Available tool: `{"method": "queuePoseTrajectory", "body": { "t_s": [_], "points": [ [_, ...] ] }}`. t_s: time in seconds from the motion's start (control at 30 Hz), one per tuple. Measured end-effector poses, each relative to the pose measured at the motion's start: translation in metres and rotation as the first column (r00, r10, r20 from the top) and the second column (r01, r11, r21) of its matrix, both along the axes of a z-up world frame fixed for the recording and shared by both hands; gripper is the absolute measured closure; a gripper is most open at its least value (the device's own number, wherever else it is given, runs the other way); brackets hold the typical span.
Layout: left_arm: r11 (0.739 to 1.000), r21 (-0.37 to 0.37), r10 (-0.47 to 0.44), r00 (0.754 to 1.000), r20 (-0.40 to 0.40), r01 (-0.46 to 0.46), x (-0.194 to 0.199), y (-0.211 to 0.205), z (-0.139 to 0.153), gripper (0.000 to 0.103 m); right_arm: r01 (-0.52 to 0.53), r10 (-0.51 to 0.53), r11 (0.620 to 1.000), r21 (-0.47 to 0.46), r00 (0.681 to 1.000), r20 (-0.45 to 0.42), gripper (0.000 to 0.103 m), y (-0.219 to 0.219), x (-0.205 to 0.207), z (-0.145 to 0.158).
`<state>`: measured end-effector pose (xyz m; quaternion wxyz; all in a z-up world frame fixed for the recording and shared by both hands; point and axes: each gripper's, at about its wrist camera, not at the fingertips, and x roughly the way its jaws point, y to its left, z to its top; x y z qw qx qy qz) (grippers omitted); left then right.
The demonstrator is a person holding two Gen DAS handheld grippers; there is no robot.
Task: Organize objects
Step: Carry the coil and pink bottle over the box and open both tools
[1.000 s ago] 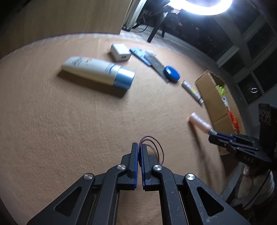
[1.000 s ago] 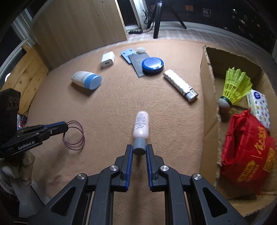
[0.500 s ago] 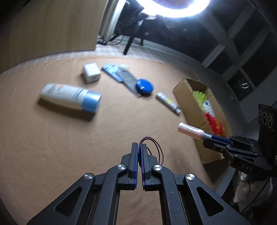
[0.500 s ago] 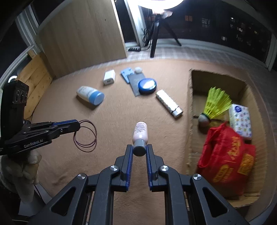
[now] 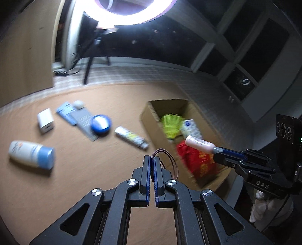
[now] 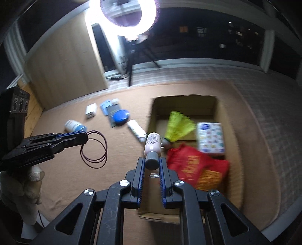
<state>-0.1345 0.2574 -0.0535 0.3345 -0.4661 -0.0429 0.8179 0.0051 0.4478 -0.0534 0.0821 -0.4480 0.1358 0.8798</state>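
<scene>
Currently held clear of the tan carpet (image 6: 117, 188): both items. Left gripper (image 5: 151, 164) pinched together on a loop of dark red cord (image 5: 169, 162), seen hanging in coils (image 6: 93, 148) from its tips in the right wrist view. Right gripper (image 6: 152, 165) clamped on the grey cap of a small pink bottle (image 6: 152, 144), bottle body pointing forward past the fingertips; in the left wrist view, same bottle (image 5: 199, 144) held out over the cardboard box (image 5: 151, 120), above its contents.

Inside the box (image 6: 188, 103): a yellow shuttlecock (image 6: 179, 127), a white patterned tissue pack (image 6: 210, 137) and a red bag (image 6: 194, 165) with gold print, the bag at the near end.

Left on the carpet, outside the box: a white tube with a blue cap (image 5: 31, 154), lying on its side well apart from the box; a white charger block (image 5: 45, 120); a blue card and a grey card beside it (image 5: 75, 115), with a round blue tin (image 5: 100, 124) resting on the grey one; a patterned lighter (image 5: 131, 137) just beside the box wall.

Gloved hand (image 6: 20, 190) visible below the left gripper. Bright ring lamp (image 6: 128, 17) on a stand behind the carpet.
</scene>
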Motion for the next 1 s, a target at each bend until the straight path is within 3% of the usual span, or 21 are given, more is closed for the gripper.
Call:
{"method": "queuePoseTrajectory", "body": {
  "t_s": [0.37,0.67,0.73,0.8,1.0],
  "points": [
    [0.988,0.004,-0.156,0.988,-0.003,0.156,0.013,0.092,0.000,0.101,0.123,-0.123,0.992,0.003,0.992,0.014,0.090,0.051,0.024,-0.010],
    [0.981,-0.015,-0.195,0.981,0.006,0.195,0.023,0.112,-0.007,0.100,0.136,-0.135,0.991,-0.021,0.991,0.016,0.089,0.058,0.028,-0.014],
    [0.981,-0.018,-0.191,0.981,0.012,0.191,0.023,0.110,-0.006,0.090,0.135,-0.135,0.990,-0.029,0.991,0.014,0.083,0.057,0.028,-0.013],
    [0.983,-0.018,-0.185,0.983,0.009,0.185,0.022,0.107,-0.006,0.084,0.138,-0.138,0.990,-0.033,0.990,0.006,0.061,0.056,0.029,-0.012],
    [0.987,-0.023,-0.156,0.988,0.013,0.156,0.022,0.090,-0.006,0.083,0.136,-0.136,0.990,-0.045,0.991,-0.005,0.057,0.051,0.025,-0.010]
  ]
}}
